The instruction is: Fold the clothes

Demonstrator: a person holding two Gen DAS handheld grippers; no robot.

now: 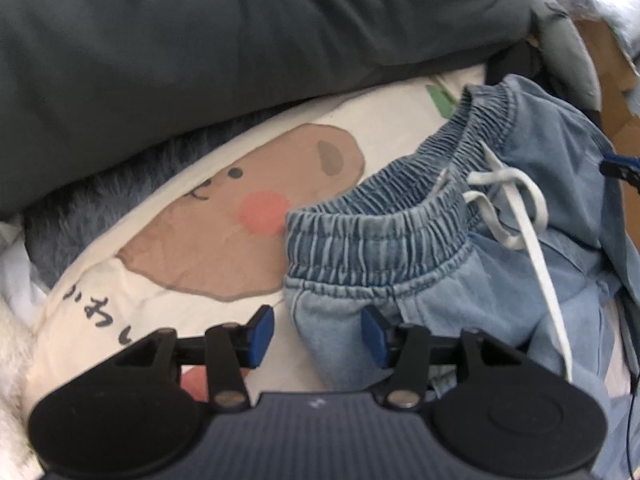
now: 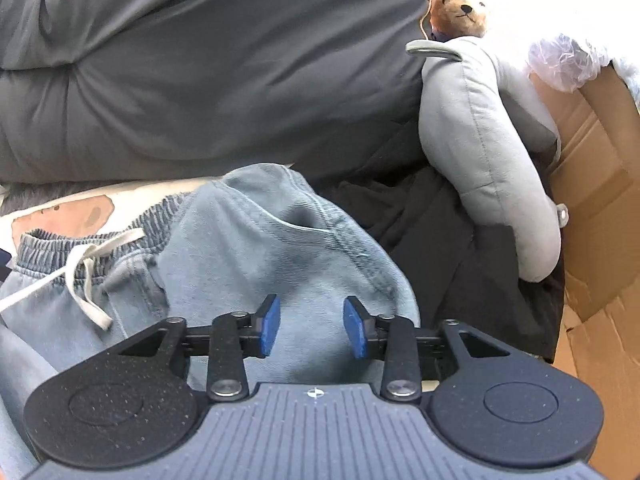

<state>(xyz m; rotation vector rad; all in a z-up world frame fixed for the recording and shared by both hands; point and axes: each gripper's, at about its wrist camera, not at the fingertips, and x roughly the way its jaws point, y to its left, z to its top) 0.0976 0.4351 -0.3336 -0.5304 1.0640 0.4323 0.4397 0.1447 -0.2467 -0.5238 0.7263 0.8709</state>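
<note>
Left gripper [image 1: 317, 334]: jaws spread wide, holding nothing. Blue pads on black linkages. Side edge of the jeans [image 1: 460, 272] sits in the gap between the jaws, nearer the right-hand pad; contact with that pad unclear. Waistband [image 1: 376, 236] just ahead of the fingertips, bunched and standing up in a loop.

Right gripper [image 2: 311, 326]: also released, jaws apart, nothing clamped. Hovers over the hip area of the jeans [image 2: 280, 248], denim directly under and between the pads; touching or not, cannot tell. Curved pocket seam [image 2: 348, 240] just ahead of the right-hand pad.

Jeans: light blue washed denim, soft, crumpled in a heap. Gathered elastic waistband with ribbed puckering. White flat drawstring [image 1: 516, 208] tied in a loose bow, one tail trailing down over the front.

Jeans lie on a cream sheet [image 1: 360, 116] printed with a brown cartoon blob, pink cheek, dark lettering. Behind: puffy dark grey quilt [image 1: 240, 40], smooth folds. To the right in the right wrist view: black cloth [image 2: 440, 232], grey plush cushion [image 2: 484, 152], small brown teddy bear [image 2: 464, 10] in a dark cap, corrugated cardboard box [image 2: 596, 208].
</note>
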